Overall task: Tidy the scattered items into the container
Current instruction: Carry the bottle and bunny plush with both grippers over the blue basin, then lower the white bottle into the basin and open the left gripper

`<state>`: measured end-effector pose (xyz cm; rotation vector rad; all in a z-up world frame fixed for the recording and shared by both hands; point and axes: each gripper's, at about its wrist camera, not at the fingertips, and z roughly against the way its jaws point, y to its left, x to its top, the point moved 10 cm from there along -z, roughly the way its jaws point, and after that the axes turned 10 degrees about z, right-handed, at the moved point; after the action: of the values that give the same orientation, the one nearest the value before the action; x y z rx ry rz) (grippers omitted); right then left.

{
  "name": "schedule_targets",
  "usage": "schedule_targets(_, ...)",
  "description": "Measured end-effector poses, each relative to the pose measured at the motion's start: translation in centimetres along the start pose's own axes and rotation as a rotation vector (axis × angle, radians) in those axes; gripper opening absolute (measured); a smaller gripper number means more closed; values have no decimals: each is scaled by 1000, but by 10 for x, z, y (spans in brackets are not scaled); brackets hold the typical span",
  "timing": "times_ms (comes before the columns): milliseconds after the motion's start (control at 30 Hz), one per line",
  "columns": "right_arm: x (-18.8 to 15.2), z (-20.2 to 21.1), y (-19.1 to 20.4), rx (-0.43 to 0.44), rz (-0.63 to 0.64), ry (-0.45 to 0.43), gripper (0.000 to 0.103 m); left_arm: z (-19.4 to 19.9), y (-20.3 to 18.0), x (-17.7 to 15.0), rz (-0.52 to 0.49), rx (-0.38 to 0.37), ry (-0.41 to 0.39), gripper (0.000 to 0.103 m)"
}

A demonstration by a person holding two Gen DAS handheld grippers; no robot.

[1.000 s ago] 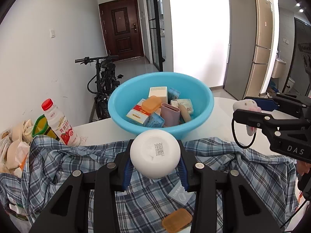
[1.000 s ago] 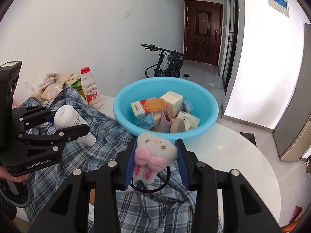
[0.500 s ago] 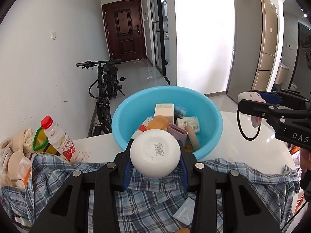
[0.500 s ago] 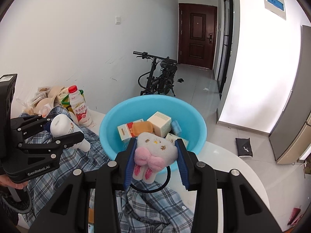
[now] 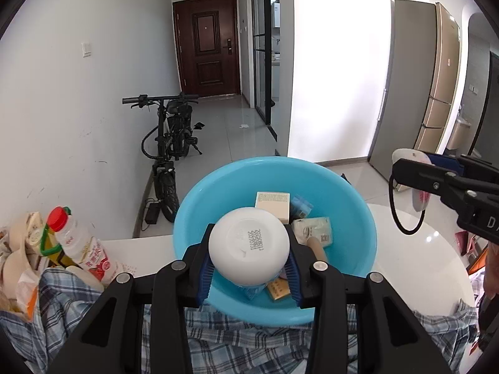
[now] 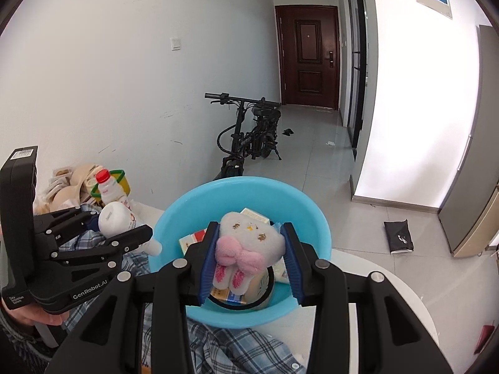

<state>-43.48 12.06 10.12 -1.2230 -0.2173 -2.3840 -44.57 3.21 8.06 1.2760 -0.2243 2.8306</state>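
Basin [image 5: 199,208] now nearer | left gripper [image 5: 249,271] clamps bottle [image 5: 248,244] | right gripper [image 6: 248,260] clamps plush [image 6: 249,243], apparently above it

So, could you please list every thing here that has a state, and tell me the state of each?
Left gripper: shut on the white bottle.
White bottle: held above the basin.
Right gripper: shut on the plush toy.
Plush toy: held above the basin.
Blue basin: upright, partly filled with boxes and packets.
Drink bottle: upright, red cap on.
Brown door: closed.
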Motion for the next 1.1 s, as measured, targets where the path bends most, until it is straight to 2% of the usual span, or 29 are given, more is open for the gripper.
schedule_targets(233,5,-32,-17,-24,-30,33,38,-34,1,17,40,-34,34,42)
schedule_targets(467,9,-61,-31,-51,-47,59,38,-72,6,28,42,-7,68,42)
schedule_targets(567,11,-71,-32,-17,-58,57,38,-86,9,31,74,-19,100,42)
schedule_targets(800,9,-89,-47,-30,-63,59,38,-110,7,47,80,-17,100,42)
schedule_targets(1100,8,-109,-64,-53,-76,50,38,-145,10,50,100,-9,125,42)
